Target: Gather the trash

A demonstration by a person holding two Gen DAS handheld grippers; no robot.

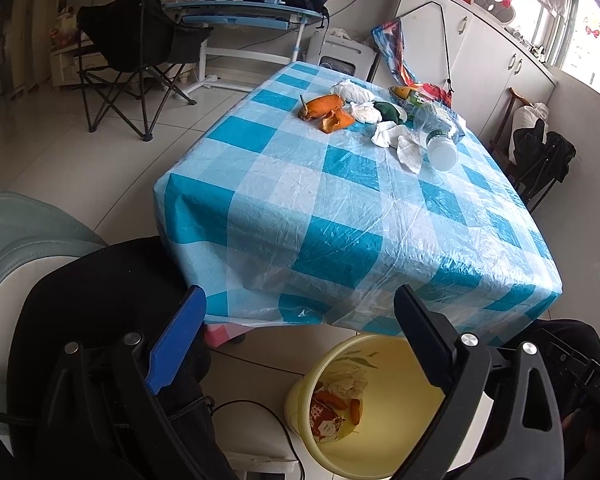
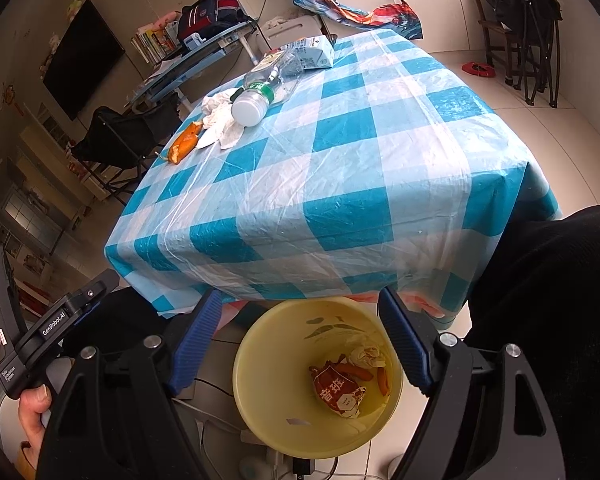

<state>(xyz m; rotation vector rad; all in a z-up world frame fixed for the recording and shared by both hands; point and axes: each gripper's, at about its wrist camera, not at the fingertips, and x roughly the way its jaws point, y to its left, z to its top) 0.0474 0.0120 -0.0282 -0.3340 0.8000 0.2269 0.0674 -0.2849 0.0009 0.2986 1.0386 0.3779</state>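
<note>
1. Risk: plastic bottle (image 2: 256,100) lying on its side on the far half of the table (image 2: 340,200), beyond the yellow bin (image 2: 260,400); likely to roll off if nudged.
2. Risk: orange peels (image 1: 326,114) and tissues (image 1: 388,134) light, easily dropped short of bin.
3. Left gripper (image 1: 300,340): wide open, empty, above bin.
4. Right gripper (image 2: 300,340): wide open, empty, directly over bin.

A table (image 2: 340,184) draped in blue-and-white checked plastic is carrying orange peels (image 1: 327,114), crumpled tissues (image 1: 396,140), a lying plastic bottle (image 2: 256,100) and a small carton (image 2: 314,54) at its far end, while the tiled floor (image 1: 100,152) is bearing a yellow bin (image 2: 284,364).
</note>
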